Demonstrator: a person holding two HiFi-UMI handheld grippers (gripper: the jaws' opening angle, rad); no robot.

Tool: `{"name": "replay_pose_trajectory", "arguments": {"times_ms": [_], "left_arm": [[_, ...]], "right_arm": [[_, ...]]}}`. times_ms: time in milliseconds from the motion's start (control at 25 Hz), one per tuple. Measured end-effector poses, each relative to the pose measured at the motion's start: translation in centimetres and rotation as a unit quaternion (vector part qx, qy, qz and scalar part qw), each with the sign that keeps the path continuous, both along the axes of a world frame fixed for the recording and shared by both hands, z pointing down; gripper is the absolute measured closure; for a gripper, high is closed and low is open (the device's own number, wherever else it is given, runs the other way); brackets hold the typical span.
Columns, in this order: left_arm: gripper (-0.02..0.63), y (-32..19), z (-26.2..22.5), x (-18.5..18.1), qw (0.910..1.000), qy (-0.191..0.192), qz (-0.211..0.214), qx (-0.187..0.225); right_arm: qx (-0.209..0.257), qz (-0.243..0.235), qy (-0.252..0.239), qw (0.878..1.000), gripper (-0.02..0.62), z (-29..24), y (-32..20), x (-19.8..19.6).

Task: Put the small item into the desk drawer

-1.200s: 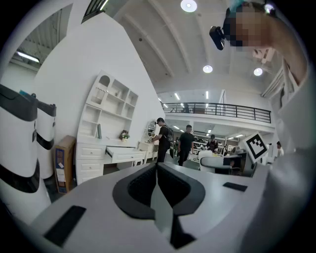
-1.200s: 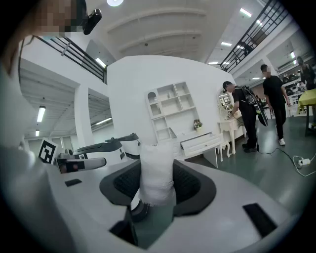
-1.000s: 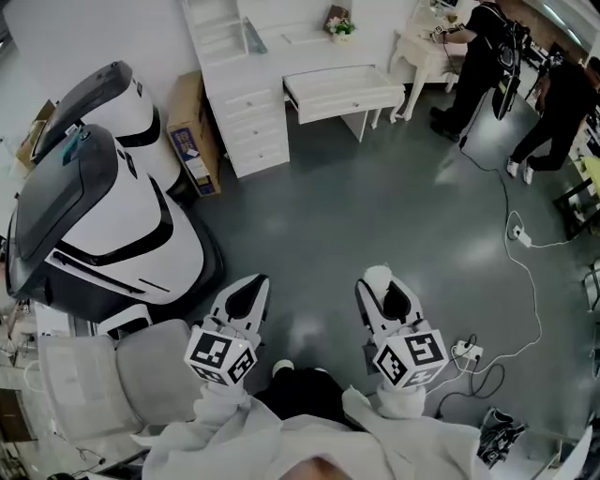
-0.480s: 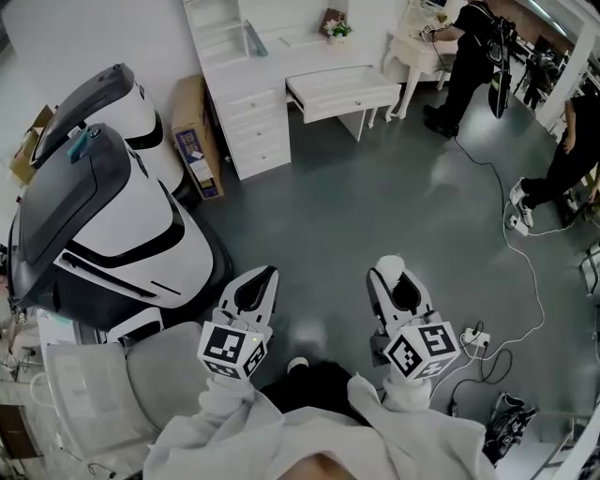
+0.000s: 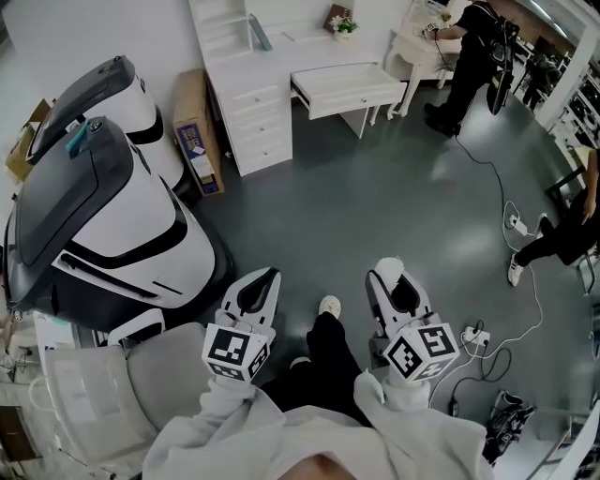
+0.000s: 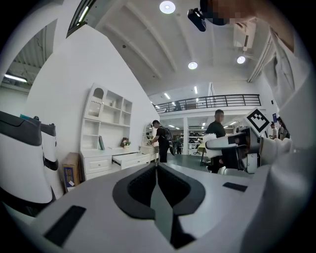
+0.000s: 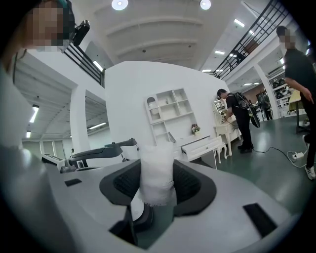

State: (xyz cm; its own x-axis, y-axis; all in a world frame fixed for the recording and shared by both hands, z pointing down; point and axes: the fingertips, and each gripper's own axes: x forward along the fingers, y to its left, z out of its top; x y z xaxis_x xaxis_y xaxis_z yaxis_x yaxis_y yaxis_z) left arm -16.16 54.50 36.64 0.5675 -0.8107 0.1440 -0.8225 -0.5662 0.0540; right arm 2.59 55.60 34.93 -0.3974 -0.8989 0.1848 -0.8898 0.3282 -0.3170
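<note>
Fingers, right: your right gripper (image 5: pixel 390 274) has its jaws clamped on the small white item (image 7: pixel 157 175), a soft, fibrous-looking wad standing upright between the pads and poking past the tips.
Fingers, left: your left gripper (image 5: pixel 262 279) has its jaws pressed together with nothing between them.
Small item: it is up off the floor in your right gripper, well apart from the desk. From the head view it shows as a white tuft at the jaw tips.
Desk drawer: the desk drawer (image 5: pixel 345 87) is pulled out and open at the far side of the room, under the top of the white desk (image 5: pixel 291 42).
Desk: a stack of smaller drawers (image 5: pixel 258 122), all pushed in, stands at its left end with shelves above. A small pot of flowers (image 5: pixel 341 25) sits on its top.
Your stance: you hold both grippers low in front of you, side by side and apart, pointing toward the desk. Your shoe (image 5: pixel 329 306) shows on the grey floor (image 5: pixel 375 206) between them.
Left of you: a big white-and-dark machine (image 5: pixel 103 216), with a cardboard box (image 5: pixel 194 141) propped between it and the desk.
Right of you: a power strip (image 5: pixel 471 335) lies on the floor just beside your right gripper.
Others: a person in black (image 5: pixel 473 52) stands at a small white table (image 5: pixel 412 47) to the right of the desk.
</note>
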Motion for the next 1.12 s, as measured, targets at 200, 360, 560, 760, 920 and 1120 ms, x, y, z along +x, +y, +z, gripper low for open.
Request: {"name": "replay_pose_trajectory", "arguments": {"times_ms": [200,360,560,760,920,1120], "left_arm": [[0.580,-2.8,-0.2,0.9,0.9998,-0.007,0.015,0.007],[0.580,-6.7,-0.3,1.4,0.9999,-0.003,0.009,0.006],[0.580,-12.5,-1.1,2.5,0.9998,-0.004,0.008,0.016],[0.580,-17.6,-1.9,3.5,0.9998,-0.007,-0.001,0.019],[0.580,-20.9,-2.1,4.5,0.9997,-0.009,-0.002,0.020],[0.580,-24.5,-1.5,5.9,0.9997,-0.009,-0.008,0.020]], "right_arm": [[-0.001,-0.006,0.001,1.000,0.399,-0.1,-3.1,0.0],[-0.001,-0.018,0.003,1.000,0.399,-0.1,-7.0,0.3],[0.003,-0.022,0.000,1.000,0.399,-0.9,-12.7,1.7],[0.008,-0.023,-0.001,1.000,0.399,-1.8,-18.1,3.4],[0.008,-0.030,-0.001,1.000,0.399,-1.8,-21.6,4.2],[0.009,-0.037,-0.003,0.999,0.399,-1.4,-25.6,5.5]]}}
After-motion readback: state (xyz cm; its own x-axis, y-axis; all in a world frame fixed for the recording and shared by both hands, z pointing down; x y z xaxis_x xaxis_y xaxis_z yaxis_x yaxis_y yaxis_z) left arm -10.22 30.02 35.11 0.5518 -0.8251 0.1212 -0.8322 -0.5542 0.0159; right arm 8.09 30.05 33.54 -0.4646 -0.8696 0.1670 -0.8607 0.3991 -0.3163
